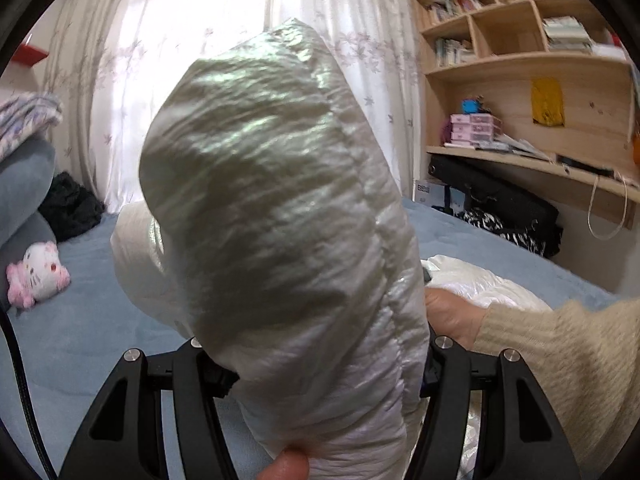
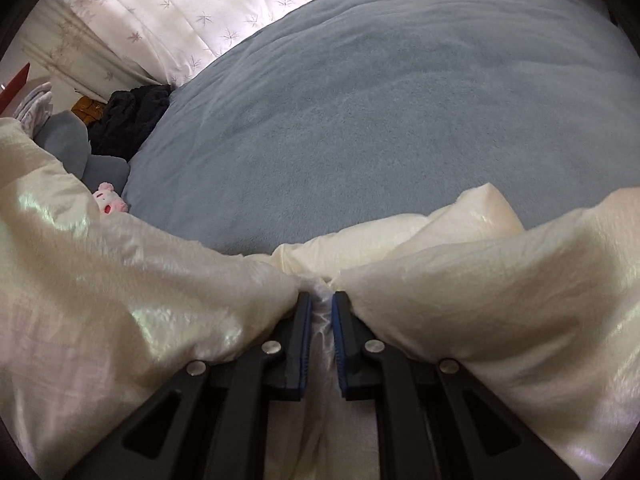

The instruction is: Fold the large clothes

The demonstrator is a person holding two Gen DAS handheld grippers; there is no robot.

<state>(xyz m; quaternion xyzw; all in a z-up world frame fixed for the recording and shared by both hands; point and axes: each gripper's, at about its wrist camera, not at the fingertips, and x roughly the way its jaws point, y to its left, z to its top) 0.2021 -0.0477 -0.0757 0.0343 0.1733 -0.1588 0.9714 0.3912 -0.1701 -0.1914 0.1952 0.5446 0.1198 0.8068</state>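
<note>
The white puffy jacket (image 1: 280, 240) hangs bunched above the blue bed (image 1: 80, 340), a thick padded length of it rising straight up before the left wrist camera, with more of it heaped on the bed to the right of that length, by the person's sleeved hand (image 1: 452, 316). In the right wrist view the same jacket (image 2: 120, 280) billows to both sides of the fingers and trails onto the bed (image 2: 380, 100) just beyond them.

The fabric is slick and full of air, so I judge slipping to be the main risk. The right gripper (image 2: 319, 308) pinches only a thin gathered wisp between its blue pads, jaws nearly closed; a tug toward the far side of the bed could pull that wisp free and drop the side. The bulk also hides the seams, so a fold laid from here may land crooked or spring back open.

The left gripper (image 1: 320, 380) has its black fingers (image 1: 208, 368) set wide, one on each side of the padded length. Whether the pads actually press it I cannot tell, since the cloth covers them; a thumb tip below seems to touch the cloth there. This gripper points level across the bed toward the curtain (image 1: 160, 40), while the right one tilts down at the bed.
</note>
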